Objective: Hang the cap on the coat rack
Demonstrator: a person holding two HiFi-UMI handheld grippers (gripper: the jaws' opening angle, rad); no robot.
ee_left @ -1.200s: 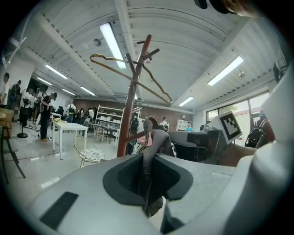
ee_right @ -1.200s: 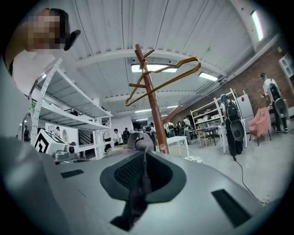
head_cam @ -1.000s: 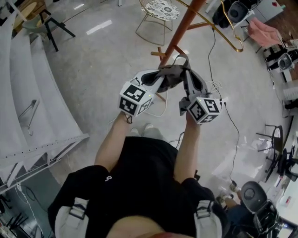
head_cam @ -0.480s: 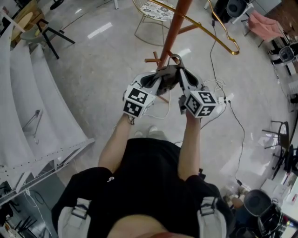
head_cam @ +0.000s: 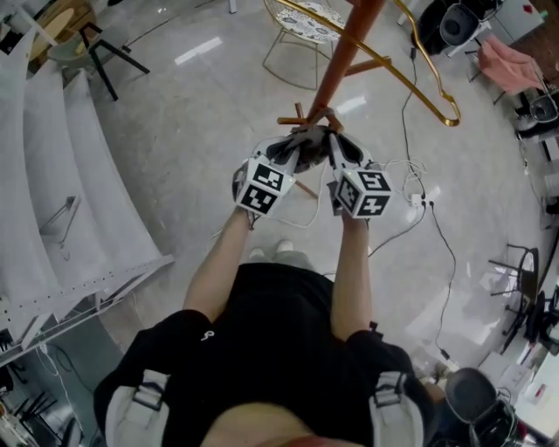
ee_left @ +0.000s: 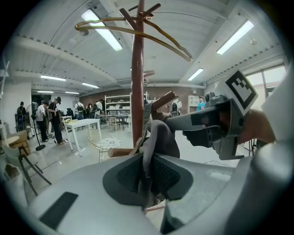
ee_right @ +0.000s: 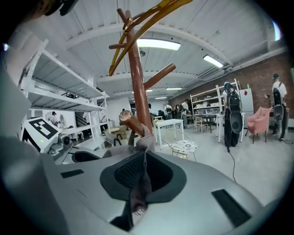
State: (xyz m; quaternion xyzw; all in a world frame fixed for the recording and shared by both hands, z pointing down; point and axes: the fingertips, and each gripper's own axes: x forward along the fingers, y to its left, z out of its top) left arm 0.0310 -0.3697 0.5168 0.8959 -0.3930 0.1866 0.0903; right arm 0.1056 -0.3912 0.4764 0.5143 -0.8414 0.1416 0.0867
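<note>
A dark grey cap (head_cam: 307,141) hangs stretched between my two grippers, right in front of the reddish-brown coat rack pole (head_cam: 346,51). My left gripper (head_cam: 291,153) is shut on one side of the cap (ee_left: 158,142). My right gripper (head_cam: 337,150) is shut on the other side, with cap fabric (ee_right: 140,181) pinched between its jaws. A short wooden peg (ee_right: 130,121) of the rack touches the cap's top edge. Another peg (ee_left: 121,152) juts out low on the pole (ee_left: 137,82). A gold hanger (head_cam: 417,68) hangs on the rack.
White shelving (head_cam: 52,218) runs along the left. A wire chair with a patterned seat (head_cam: 307,19) stands behind the rack. Cables (head_cam: 430,214) trail over the floor at right. A pink chair (head_cam: 511,63) is far right. People and a white table (ee_left: 82,124) are in the background.
Both grippers have carried the cap forward, closer to the rack pole; the cap now sits at the peg. The grip on the cap is unchanged.
</note>
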